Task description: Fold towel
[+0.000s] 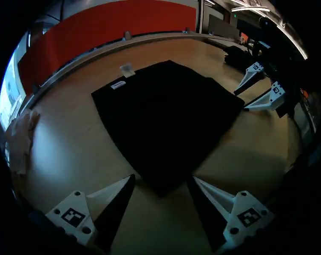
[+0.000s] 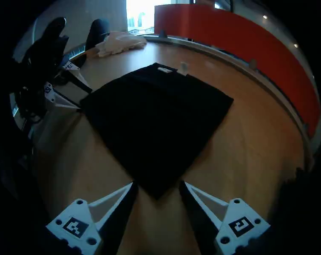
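- On the counter [image 1: 66, 140], left gripper view: one towel [image 1: 169, 119], black, plain, spread flat as a four-cornered shape with no visible wrinkles. It is turned so that one corner points at the camera.
- One small white label [image 1: 117, 85] sits on the towel at its far left corner.
- One small pale object [image 1: 127, 69] rests on the counter just beyond that corner; what it is cannot be told.
- One pale crumpled cloth [image 1: 20, 136] lies at the counter's left edge, well apart from the towel.
- Left gripper [image 1: 161, 176]: jaws spread wide, with the near towel corner lying between the two fingers and neither finger pressing on it.
- Right gripper [image 1: 240, 102]: seen at the towel's right corner, fingers apart, tips bracketing that corner. Contact cannot be confirmed.
- One red panel [image 1: 117, 25] runs behind the counter's far rim.
- Right gripper view: the same single towel [image 2: 156, 123] lies on the counter [image 2: 254, 127], again flat and corner-on. The surface is uniformly dark, so layers cannot be counted.
- The label [image 2: 163, 69] shows at the far corner, with the small pale object [image 2: 184, 66] just beside it on the wood.
- The pale cloth [image 2: 117, 42] lies beyond the towel near the far rim, below a bright window [image 2: 139, 17].
- Right gripper [image 2: 156, 183]: jaws wide, with the near towel corner between the fingers and not clamped.
- Left gripper [image 2: 85, 100]: at the towel's left corner, fingers parted, with the corner at their tips.
- The red panel [image 2: 245, 42] curves along the right.
- Count: two grippers, one towel, one label, one cloth.
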